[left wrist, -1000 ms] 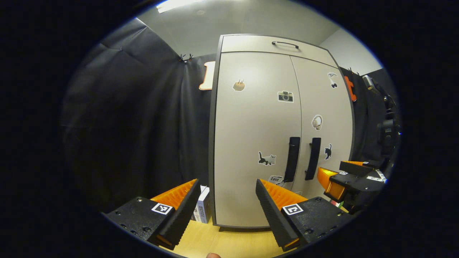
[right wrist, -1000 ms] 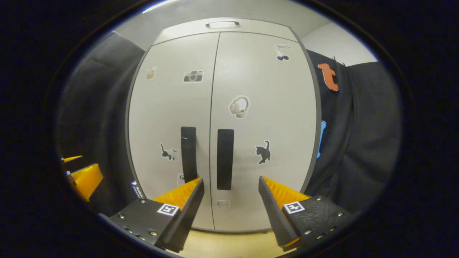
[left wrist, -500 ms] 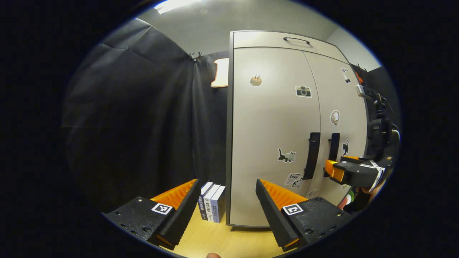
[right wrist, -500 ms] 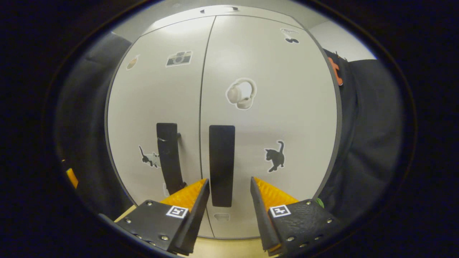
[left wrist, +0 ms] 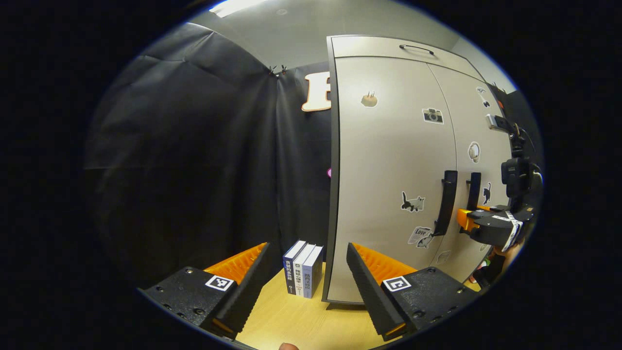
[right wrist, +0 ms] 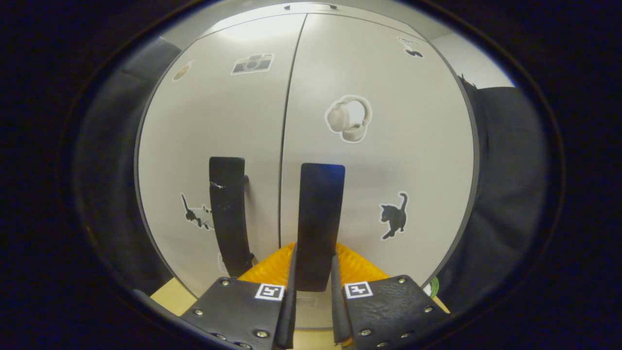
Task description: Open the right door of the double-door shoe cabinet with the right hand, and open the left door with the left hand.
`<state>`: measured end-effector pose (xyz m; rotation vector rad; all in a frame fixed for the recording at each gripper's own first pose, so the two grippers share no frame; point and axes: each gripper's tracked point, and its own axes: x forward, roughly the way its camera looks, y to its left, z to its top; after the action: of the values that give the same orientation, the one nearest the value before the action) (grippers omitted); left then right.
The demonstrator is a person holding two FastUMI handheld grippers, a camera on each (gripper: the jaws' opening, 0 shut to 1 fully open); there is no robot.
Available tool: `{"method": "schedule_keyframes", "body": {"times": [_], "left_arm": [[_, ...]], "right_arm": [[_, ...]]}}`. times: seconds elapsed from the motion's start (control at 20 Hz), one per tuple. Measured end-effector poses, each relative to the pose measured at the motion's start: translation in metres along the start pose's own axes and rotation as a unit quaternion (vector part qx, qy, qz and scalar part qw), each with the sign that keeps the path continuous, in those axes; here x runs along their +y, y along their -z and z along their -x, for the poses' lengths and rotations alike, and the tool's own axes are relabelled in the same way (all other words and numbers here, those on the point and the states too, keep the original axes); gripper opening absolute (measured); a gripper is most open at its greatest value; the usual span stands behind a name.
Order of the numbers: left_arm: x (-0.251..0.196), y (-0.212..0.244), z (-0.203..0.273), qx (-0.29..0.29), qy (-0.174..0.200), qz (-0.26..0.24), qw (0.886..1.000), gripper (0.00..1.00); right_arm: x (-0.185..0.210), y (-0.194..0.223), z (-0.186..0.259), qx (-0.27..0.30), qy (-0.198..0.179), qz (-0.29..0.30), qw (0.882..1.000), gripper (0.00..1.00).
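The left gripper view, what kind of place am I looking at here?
Probably a staged recording booth, not a home: black cloth walls surround a grey double-door shoe cabinet with stickers, standing on a light wooden surface beside three upright books.

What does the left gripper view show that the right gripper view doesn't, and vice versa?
Left gripper view: three upright books on the light wooden floor beside the grey double-door shoe cabinet, and the open left hand-held gripper well away from the doors.

Right gripper view: the right hand-held gripper closed around the black vertical right door handle, seen up close.

Both: both doors shut, both black handles, the left one at, the stickers, and the black cloth wall.
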<state>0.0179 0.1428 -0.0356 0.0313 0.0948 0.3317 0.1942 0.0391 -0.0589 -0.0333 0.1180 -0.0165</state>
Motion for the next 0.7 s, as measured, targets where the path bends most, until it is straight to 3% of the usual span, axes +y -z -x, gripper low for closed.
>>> {"method": "schedule_keyframes", "body": {"times": [0.15,0.2,0.7], "left_arm": [[0.003,0.002,0.002,0.005,-0.002,0.002,1.0,0.96],[0.003,0.003,0.004,0.005,-0.002,0.003,1.0,0.96],[0.004,0.007,0.023,0.007,0.002,0.009,1.0,0.96]], "right_arm": [[0.0,0.0,-0.001,-0.005,-0.004,-0.012,1.0,0.3],[0.0,0.001,0.0,-0.002,-0.007,-0.014,1.0,0.23],[-0.002,-0.001,0.018,-0.009,-0.04,-0.012,0.999,0.23]]}}
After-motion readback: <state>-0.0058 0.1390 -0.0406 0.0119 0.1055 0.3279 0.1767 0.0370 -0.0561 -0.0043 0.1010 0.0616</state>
